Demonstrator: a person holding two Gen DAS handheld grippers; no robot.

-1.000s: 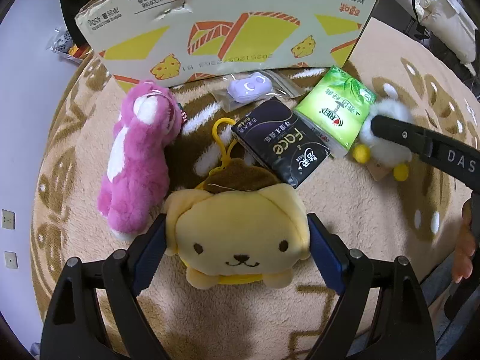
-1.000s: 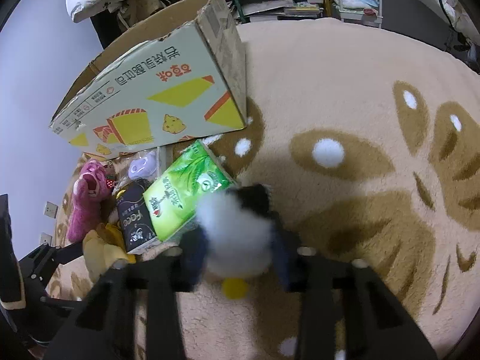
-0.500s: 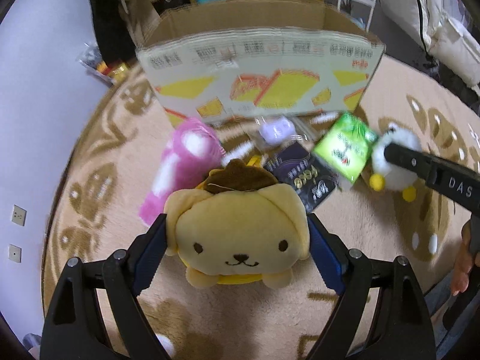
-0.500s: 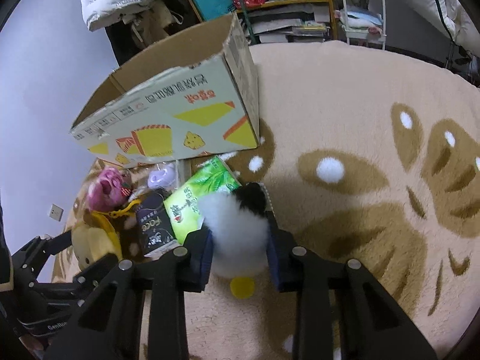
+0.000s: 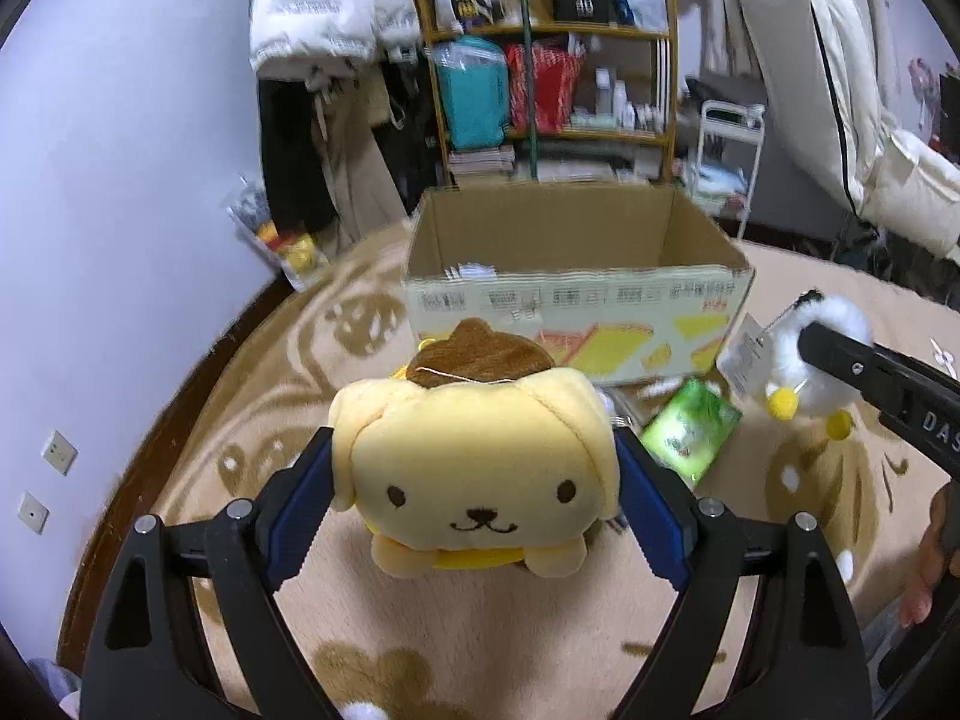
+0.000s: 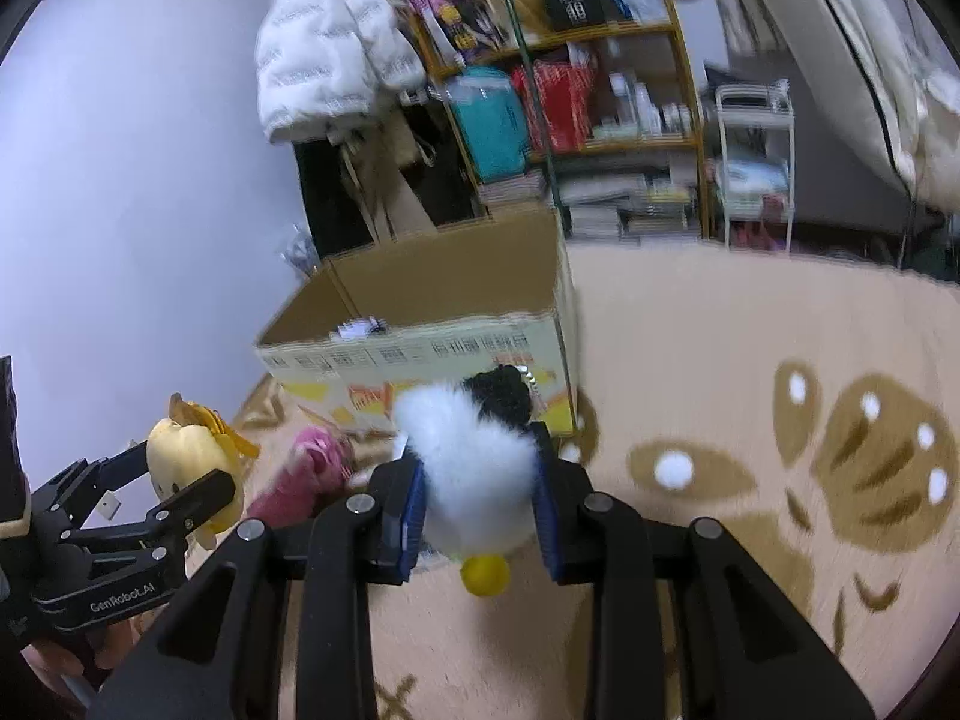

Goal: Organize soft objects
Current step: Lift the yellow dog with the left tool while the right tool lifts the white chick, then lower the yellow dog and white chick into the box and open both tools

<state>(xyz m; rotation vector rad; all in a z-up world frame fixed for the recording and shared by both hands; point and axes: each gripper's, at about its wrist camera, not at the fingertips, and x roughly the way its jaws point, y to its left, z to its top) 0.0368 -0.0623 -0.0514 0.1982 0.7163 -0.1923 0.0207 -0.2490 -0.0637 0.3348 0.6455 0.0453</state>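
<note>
Both lifted off the rug since a second ago, toys and all: yellow dog plush [image 5: 480, 468] and white fluffy plush [image 6: 474, 480] up in the air now, views tipped up from the floor onto the open cardboard box [image 5: 576, 300] and the shelf [image 5: 552, 90] behind it.

Left tongs [image 5: 474, 498] clenched on the yellow dog plush, blue pads [image 5: 300, 510] pressed into both its sides, face toward the camera, brown cap on top. Box straight ahead at 12 o'clock of the plush, open side up, a bit of white paper visible inside near the front wall.

Right tongs [image 6: 480, 498] squeezed tight on the white fluffy plush, closing in a little further during that last second, fluff bulging out between the pads. Black tuft at the top, yellow foot poking out underneath. Box corner right behind it at about 11 o'clock.

In the left view, right tongs coming in from 3 o'clock with the white plush and a paper tag [image 5: 744, 354] dangling off it. Green tissue pack [image 5: 690, 432] left lying on the rug [image 5: 270, 420] at roughly 4 o'clock of the box. In the right view, pink plush [image 6: 306, 474] on the rug at 9 o'clock of the white one, left tongs with the yellow plush further out at 9 o'clock. Quite blurry all round.
</note>
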